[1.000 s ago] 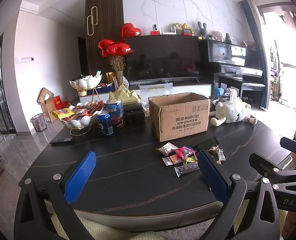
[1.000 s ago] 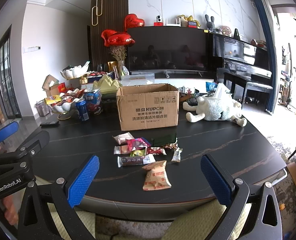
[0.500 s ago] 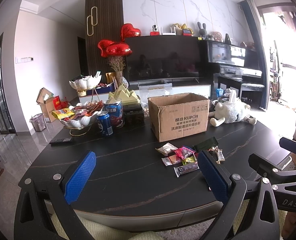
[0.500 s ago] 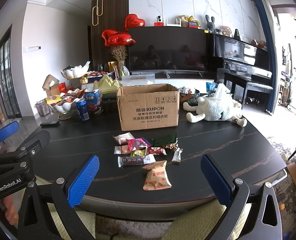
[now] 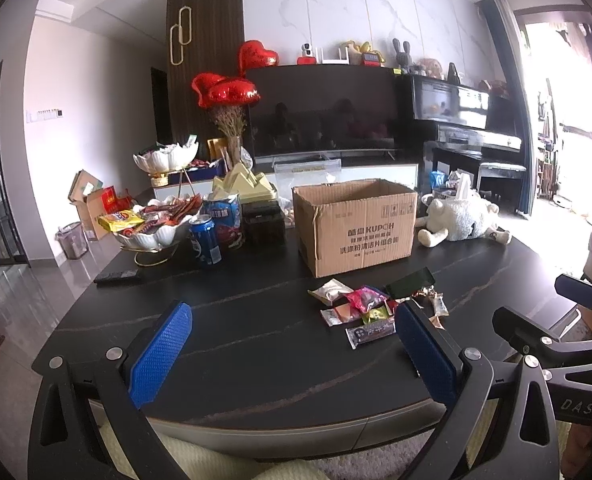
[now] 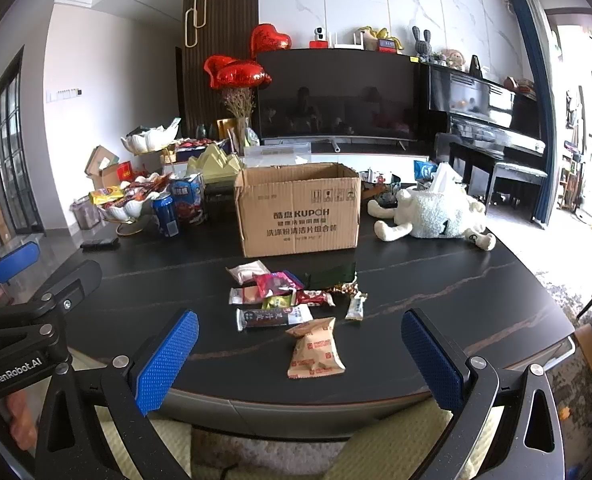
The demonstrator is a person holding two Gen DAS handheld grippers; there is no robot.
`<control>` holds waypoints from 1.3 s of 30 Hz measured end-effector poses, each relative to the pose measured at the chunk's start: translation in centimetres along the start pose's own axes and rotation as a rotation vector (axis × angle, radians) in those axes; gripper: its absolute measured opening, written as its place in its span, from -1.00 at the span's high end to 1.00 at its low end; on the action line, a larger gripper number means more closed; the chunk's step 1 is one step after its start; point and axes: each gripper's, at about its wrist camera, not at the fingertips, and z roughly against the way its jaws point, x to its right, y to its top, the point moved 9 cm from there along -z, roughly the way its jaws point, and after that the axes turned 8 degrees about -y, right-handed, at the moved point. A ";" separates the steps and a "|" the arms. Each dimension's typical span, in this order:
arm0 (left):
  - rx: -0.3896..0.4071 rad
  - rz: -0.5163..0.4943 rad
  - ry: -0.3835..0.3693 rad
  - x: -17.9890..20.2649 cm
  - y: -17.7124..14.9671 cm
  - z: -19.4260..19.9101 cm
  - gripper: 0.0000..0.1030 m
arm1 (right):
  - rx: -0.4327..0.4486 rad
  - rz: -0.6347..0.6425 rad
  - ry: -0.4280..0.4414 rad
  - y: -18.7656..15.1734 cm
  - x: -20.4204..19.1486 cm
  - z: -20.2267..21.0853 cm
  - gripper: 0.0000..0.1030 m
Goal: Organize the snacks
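Observation:
Several small snack packets (image 6: 280, 296) lie in a loose pile on the black table (image 6: 436, 292), in front of an open cardboard box (image 6: 298, 210). A tan snack bag (image 6: 315, 350) lies nearest me. In the left wrist view the pile (image 5: 370, 308) sits right of centre and the box (image 5: 356, 224) behind it. My right gripper (image 6: 300, 354) is open and empty, held over the table's near edge with the tan bag between its fingers' line. My left gripper (image 5: 292, 350) is open and empty, left of the pile.
A white bowl stand with snacks (image 5: 154, 226), a blue can (image 5: 205, 240) and a snack tub (image 5: 226, 220) stand at the back left. A remote (image 5: 118, 276) lies near the left edge. A white plush sheep (image 6: 432, 216) lies at the back right.

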 end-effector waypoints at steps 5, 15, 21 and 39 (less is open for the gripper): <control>-0.035 0.004 -0.021 0.0 -1.3 -1.7 -1.00 | -0.039 -0.005 0.010 -1.6 -0.2 -2.2 -0.99; -0.133 -0.011 -0.084 -0.1 -4.1 -6.4 -0.99 | -0.170 -0.008 0.021 -4.6 -0.8 -7.5 -0.99; -0.187 -0.084 -0.153 0.8 -4.9 -9.9 -0.87 | -0.258 -0.014 0.020 -6.2 -0.7 -11.0 -0.96; -0.359 -0.230 -0.422 4.6 -8.0 -20.8 -0.63 | -0.415 -0.022 -0.005 -8.9 -0.5 -18.7 -0.49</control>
